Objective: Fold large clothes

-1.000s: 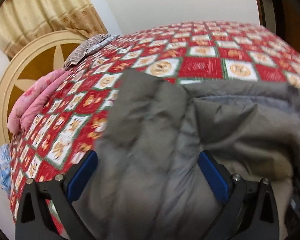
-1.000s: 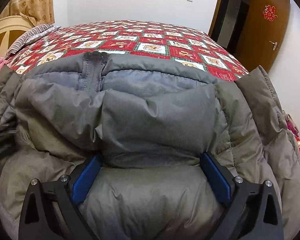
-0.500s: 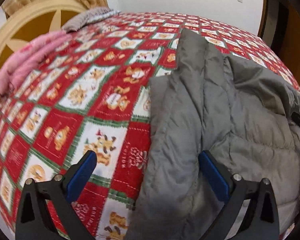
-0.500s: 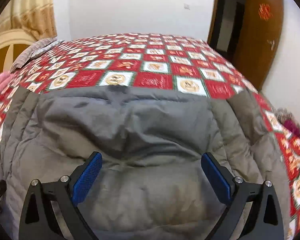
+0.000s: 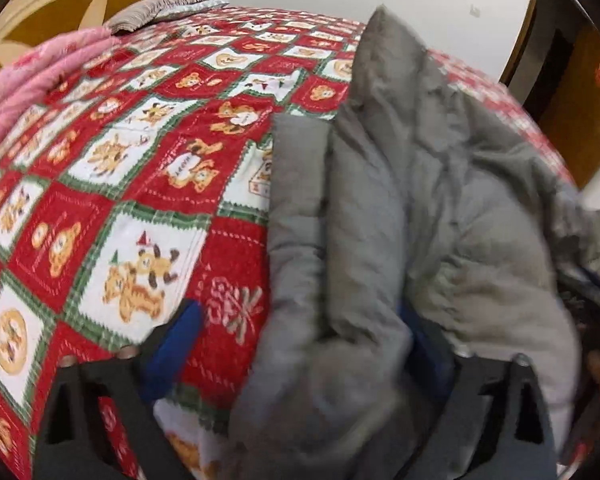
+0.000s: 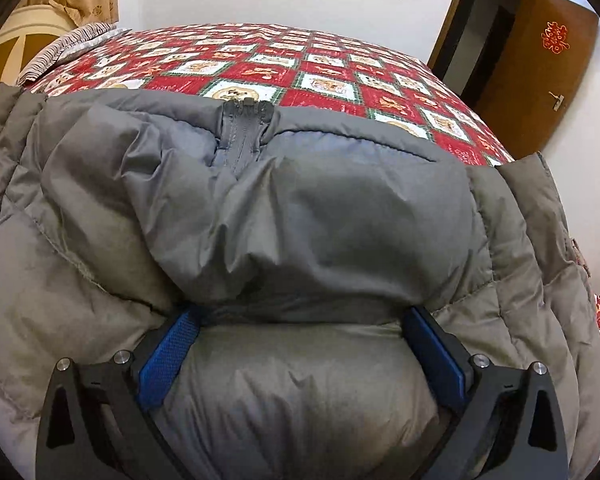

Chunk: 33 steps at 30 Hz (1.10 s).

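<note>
While a puffy grey quilted down jacket [image 6: 300,220] lies spread across a bed covered by a red-and-white teddy-bear patchwork quilt [image 5: 132,184], the left gripper [image 5: 300,352] is seen spread wide with the garment's padded side edge [image 5: 320,280] bunched between its blue pads; whether the pads press on it cannot be told from the blurred view. The jaws have just been closing a little. The right gripper [image 6: 300,344] is likewise held wide, its pads set against either side of a thick folded bulge of the jacket, with the collar and zip [image 6: 242,136] lying beyond its tips.

The jacket is judged to be light, soft and springy, with a slick shell likely to slip and puff back; a deep bite on a seam or hem edge is judged safer than on a smooth panel.

Compared with 1 second ago, the left view has been swung from the jacket's middle towards its side edge, so that more quilt is shown left of the jaws. The right view is nearly unchanged.
</note>
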Each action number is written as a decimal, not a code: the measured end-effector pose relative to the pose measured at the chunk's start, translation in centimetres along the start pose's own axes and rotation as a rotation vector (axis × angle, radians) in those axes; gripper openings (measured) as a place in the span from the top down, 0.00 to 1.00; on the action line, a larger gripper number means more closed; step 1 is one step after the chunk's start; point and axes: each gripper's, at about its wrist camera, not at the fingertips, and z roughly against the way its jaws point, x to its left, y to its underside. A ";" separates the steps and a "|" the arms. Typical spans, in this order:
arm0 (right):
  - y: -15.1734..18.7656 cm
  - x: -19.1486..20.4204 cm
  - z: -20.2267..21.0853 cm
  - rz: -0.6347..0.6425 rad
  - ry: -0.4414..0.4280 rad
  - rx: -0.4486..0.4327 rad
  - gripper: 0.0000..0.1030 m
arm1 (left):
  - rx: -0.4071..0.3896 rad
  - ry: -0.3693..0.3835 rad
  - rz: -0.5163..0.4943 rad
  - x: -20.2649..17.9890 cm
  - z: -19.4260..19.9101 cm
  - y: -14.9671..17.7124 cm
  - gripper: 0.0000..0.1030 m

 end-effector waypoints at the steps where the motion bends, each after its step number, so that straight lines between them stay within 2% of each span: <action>1: 0.2 0.0 0.1 0.000 0.000 0.000 0.02 | -0.005 0.009 0.013 0.1 0.8 0.2 0.15; 4: 0.2 0.2 0.2 -0.001 0.005 -0.009 0.02 | -0.057 0.007 -0.003 -0.2 2.3 0.5 0.12; 6: 0.3 0.2 0.3 -0.001 0.008 -0.017 0.02 | -0.021 -0.048 -0.048 -0.8 1.3 0.5 0.06; 9: 0.3 0.1 0.5 0.003 0.000 -0.012 0.02 | 0.036 -0.003 -0.010 0.0 -0.5 0.2 0.06; 11: 0.5 -0.5 1.6 0.003 -0.027 -0.004 0.02 | 0.025 -0.007 -0.034 -0.2 -0.6 0.2 0.06; 14: 2.2 -1.2 5.0 0.003 -0.043 -0.030 0.02 | 0.003 -0.001 -0.069 -0.3 -0.7 0.4 0.10; 16: 4.4 -0.8 6.5 0.027 -0.015 -0.043 0.02 | -0.010 0.007 -0.075 -0.4 -0.6 0.7 0.13; 20: 7.6 -0.1 6.1 0.044 0.014 -0.100 0.02 | -0.037 0.027 -0.124 -1.5 -0.2 0.9 0.34; 21: 7.7 0.0 6.1 0.046 0.020 -0.098 0.02 | -0.042 0.022 -0.134 -1.6 -0.2 0.9 0.35; 23: 7.3 0.0 6.4 0.041 0.016 -0.065 0.02 | -0.043 0.016 -0.134 -1.6 0.0 1.0 0.35; 24: 7.4 -0.3 6.9 0.032 -0.001 -0.057 0.02 | -0.041 0.014 -0.126 -1.3 0.0 1.0 0.32; 26: 8.0 -0.6 8.7 0.024 -0.010 -0.083 0.02 | -0.046 -0.020 -0.097 -0.9 0.4 1.2 0.23; 29: 10.3 -0.7 11.1 0.049 -0.033 -0.114 0.02 | -0.052 -0.030 -0.065 -0.3 0.6 1.6 0.18; 31: 12.2 -0.6 11.8 0.074 -0.016 -0.136 0.02 | -0.052 -0.014 -0.066 -0.3 0.6 1.9 0.20; 33: 13.3 -0.1 11.0 0.110 0.015 -0.132 0.02 | -0.047 0.009 -0.090 -0.9 0.4 1.9 0.30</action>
